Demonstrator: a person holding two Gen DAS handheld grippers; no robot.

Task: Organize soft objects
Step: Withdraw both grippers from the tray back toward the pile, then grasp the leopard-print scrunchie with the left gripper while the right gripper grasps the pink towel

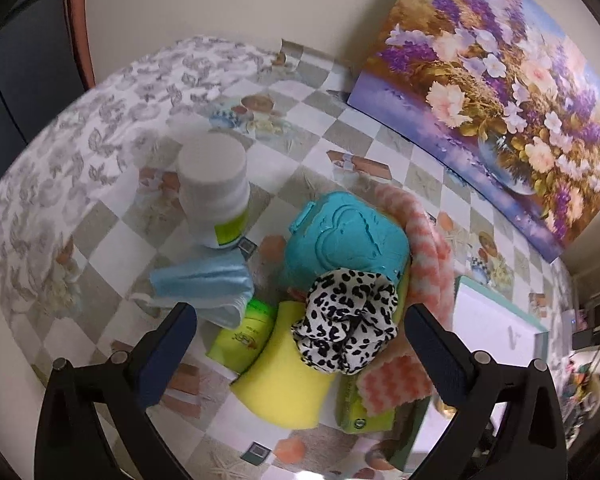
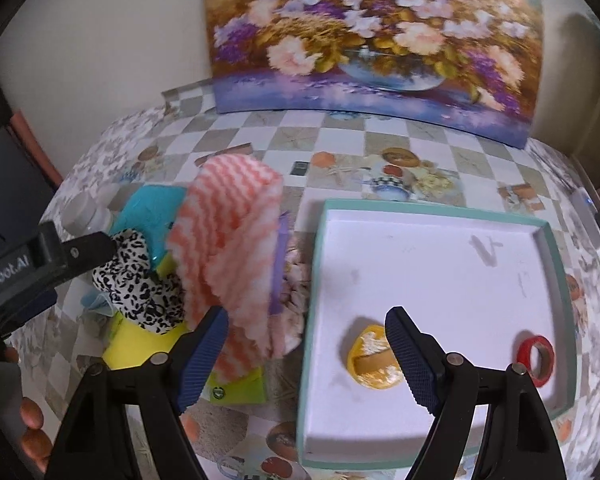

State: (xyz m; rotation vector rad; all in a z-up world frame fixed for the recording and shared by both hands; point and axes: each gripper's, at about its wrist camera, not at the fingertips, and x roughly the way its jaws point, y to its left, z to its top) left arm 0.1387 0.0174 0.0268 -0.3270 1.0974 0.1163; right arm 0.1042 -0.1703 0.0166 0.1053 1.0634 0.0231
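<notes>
A pile of soft things lies on the checked tablecloth. My left gripper (image 1: 300, 344) hangs open above it, and its pads touch nothing. Between its fingers lie a black-and-white spotted scrunchie (image 1: 348, 320) and a yellow sponge (image 1: 288, 368). A pink-and-white zigzag cloth (image 1: 428, 248) drapes behind a teal heart-lid box (image 1: 344, 240), and a light blue cloth (image 1: 204, 280) lies to the left. My right gripper (image 2: 308, 360) is open over the gap between the pink cloth (image 2: 232, 264) and the tray (image 2: 436, 210). Its left finger is close beside the cloth. The scrunchie (image 2: 140, 280) sits under the left gripper's finger (image 2: 80, 250).
The white tray with a teal rim (image 1: 496, 320) holds a yellow lid-like object (image 2: 374, 360) and a red tape roll (image 2: 536, 356). A white jar (image 1: 216, 188) and a green bottle (image 1: 244, 332) stand by the pile. A flower painting (image 2: 372, 40) leans on the wall. A person's hand (image 2: 32, 416) shows at the lower left.
</notes>
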